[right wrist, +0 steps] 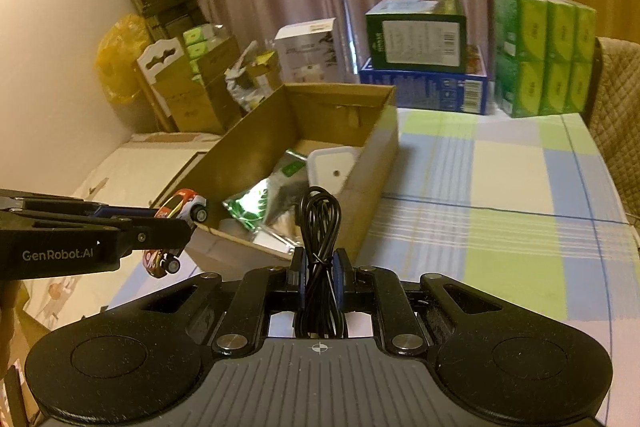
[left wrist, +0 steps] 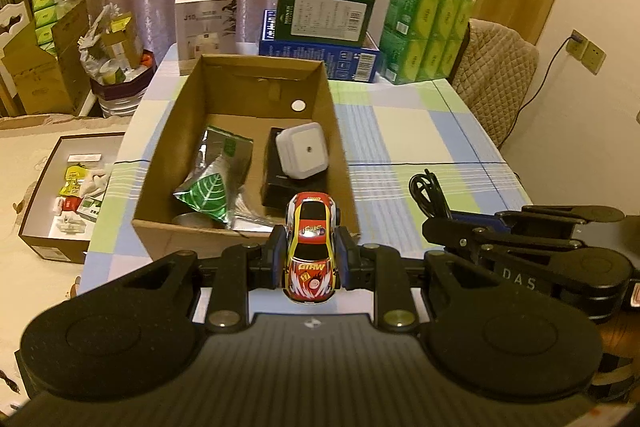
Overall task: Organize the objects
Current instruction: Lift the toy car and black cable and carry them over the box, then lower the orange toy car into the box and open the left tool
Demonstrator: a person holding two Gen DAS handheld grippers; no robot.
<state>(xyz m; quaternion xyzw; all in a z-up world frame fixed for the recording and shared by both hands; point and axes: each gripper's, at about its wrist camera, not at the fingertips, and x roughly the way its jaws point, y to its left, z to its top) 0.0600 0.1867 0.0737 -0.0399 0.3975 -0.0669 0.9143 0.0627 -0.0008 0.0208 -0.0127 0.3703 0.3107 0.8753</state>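
My left gripper (left wrist: pixel 309 251) is shut on a red, yellow and white toy car (left wrist: pixel 310 247), held above the table just short of the near wall of an open cardboard box (left wrist: pixel 224 231). From the right wrist view the same toy car (right wrist: pixel 182 211) sticks out of the left gripper (right wrist: pixel 176 227) at the box's near corner. My right gripper (right wrist: pixel 319 267) is shut on a coiled black cable (right wrist: pixel 320 239), also near the cardboard box (right wrist: pixel 372 163). Inside the box lie a silver-green foil pouch (left wrist: pixel 216 183), a white square device (left wrist: pixel 302 151) and a black case (left wrist: pixel 280 183).
A checked tablecloth (left wrist: pixel 420 139) covers the table. Stacked green and blue cartons (left wrist: pixel 324 15), a white carton (left wrist: pixel 206 23) and green tissue packs (left wrist: pixel 428 31) line the far edge. A padded chair (left wrist: pixel 496 75) stands at the right. A low open box of small items (left wrist: pixel 68 187) sits at the left.
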